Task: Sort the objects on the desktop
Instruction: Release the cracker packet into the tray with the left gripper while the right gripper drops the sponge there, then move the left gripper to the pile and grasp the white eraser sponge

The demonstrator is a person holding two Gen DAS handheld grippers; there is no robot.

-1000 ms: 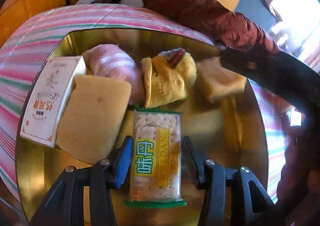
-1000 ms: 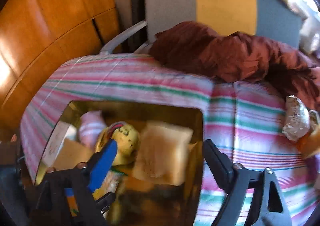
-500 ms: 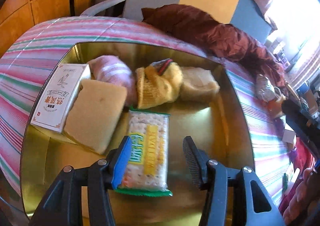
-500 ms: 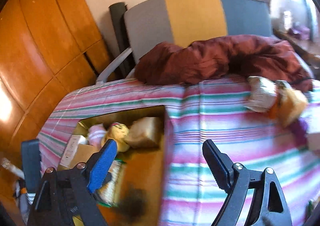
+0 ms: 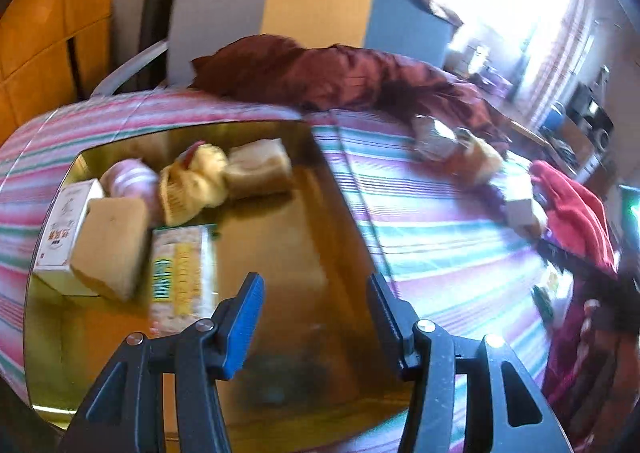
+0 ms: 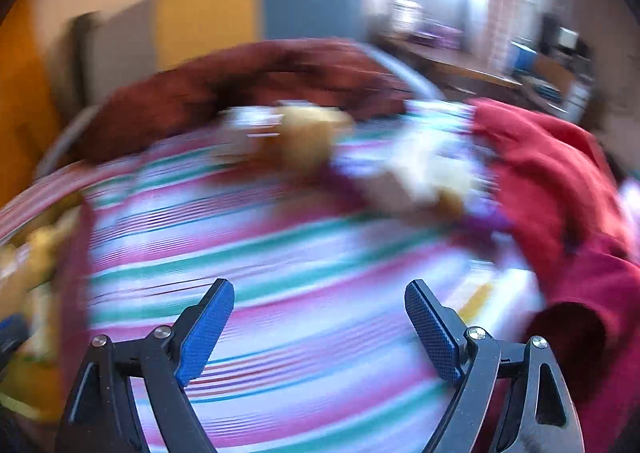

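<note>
A gold tin tray [image 5: 320, 237] lies on the striped cloth. It holds a cracker packet [image 5: 182, 273], a tan sponge [image 5: 110, 245], a white box [image 5: 64, 225], a pink rolled cloth [image 5: 128, 179], a yellow knit toy [image 5: 196, 181] and a bread-like block [image 5: 260, 167]. My left gripper [image 5: 314, 319] is open and empty above the tray's bare right part. My right gripper [image 6: 318, 329] is open and empty over the striped cloth [image 6: 280, 253]. Blurred loose objects [image 6: 312, 133] lie ahead of it, with a pale box [image 6: 424, 177] to their right.
A brown-red cloth [image 5: 340, 77] is bunched at the table's far side, before a grey, yellow and blue chair back [image 5: 304, 9]. A red garment [image 6: 560, 189] lies at the right edge. Wrapped items [image 5: 452, 141] and a small box [image 5: 520, 207] lie on the cloth right of the tray.
My left gripper has drawn back and swung right, leaving the cracker packet lying in the tray. My right gripper has swung right, away from the tray toward the loose objects.
</note>
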